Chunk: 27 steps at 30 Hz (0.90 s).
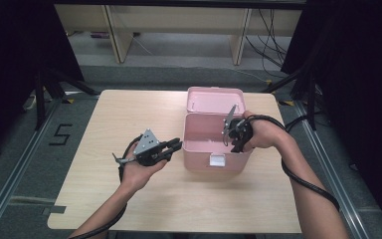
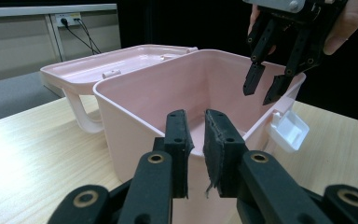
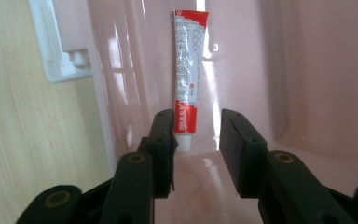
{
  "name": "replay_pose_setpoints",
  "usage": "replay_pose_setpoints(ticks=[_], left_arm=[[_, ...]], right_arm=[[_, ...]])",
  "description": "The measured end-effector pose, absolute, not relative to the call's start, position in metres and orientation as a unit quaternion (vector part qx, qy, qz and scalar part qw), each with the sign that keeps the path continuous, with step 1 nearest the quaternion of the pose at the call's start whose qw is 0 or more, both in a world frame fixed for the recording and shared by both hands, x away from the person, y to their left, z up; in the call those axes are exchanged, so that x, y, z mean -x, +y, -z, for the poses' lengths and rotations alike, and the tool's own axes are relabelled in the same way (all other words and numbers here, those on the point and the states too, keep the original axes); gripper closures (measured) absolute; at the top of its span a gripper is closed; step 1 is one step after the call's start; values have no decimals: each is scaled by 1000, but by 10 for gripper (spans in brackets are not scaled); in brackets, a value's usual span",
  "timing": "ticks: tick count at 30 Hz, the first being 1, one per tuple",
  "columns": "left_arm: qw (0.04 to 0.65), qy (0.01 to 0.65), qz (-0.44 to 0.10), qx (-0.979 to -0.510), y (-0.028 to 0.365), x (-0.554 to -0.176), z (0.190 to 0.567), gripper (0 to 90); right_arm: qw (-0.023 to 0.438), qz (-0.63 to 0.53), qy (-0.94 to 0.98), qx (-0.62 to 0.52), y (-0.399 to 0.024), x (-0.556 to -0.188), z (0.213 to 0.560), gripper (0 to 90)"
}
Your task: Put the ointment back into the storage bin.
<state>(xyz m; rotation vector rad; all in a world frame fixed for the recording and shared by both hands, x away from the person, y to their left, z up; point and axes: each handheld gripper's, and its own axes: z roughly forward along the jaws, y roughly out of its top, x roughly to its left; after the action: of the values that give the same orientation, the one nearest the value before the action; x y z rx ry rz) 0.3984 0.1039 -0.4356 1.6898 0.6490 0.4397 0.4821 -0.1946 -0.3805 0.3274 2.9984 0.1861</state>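
An open pink box stands on the wooden table, its lid tipped back. On the inside of the box lies a red and white tube, cap end toward the camera. My right gripper hangs over the box and points down into it, also seen as the right gripper above the far rim. Its jaws are open; the tube sits farther in, untouched. My left gripper is at the box's left wall. The left gripper shows a narrow gap with nothing in it.
A white latch hangs on the box's front wall. The table has bare wood to the left and in front of the box. Dark curtains and stands flank the table, with shelving and cables behind.
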Motion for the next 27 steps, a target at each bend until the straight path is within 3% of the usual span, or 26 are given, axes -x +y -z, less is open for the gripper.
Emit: replay_pose_setpoints(ticks=[10, 19, 27], left_arm=[[604, 300, -185, -715, 103, -408, 431, 729], [600, 326, -178, -709, 101, -428, 426, 644], [594, 351, -168, -704, 101, -452, 424, 674]], right_arm=[[71, -80, 985, -135, -201, -480, 373, 712], [77, -116, 975, -171, -207, -474, 364, 888], [89, -159, 959, -215, -219, -466, 364, 900]])
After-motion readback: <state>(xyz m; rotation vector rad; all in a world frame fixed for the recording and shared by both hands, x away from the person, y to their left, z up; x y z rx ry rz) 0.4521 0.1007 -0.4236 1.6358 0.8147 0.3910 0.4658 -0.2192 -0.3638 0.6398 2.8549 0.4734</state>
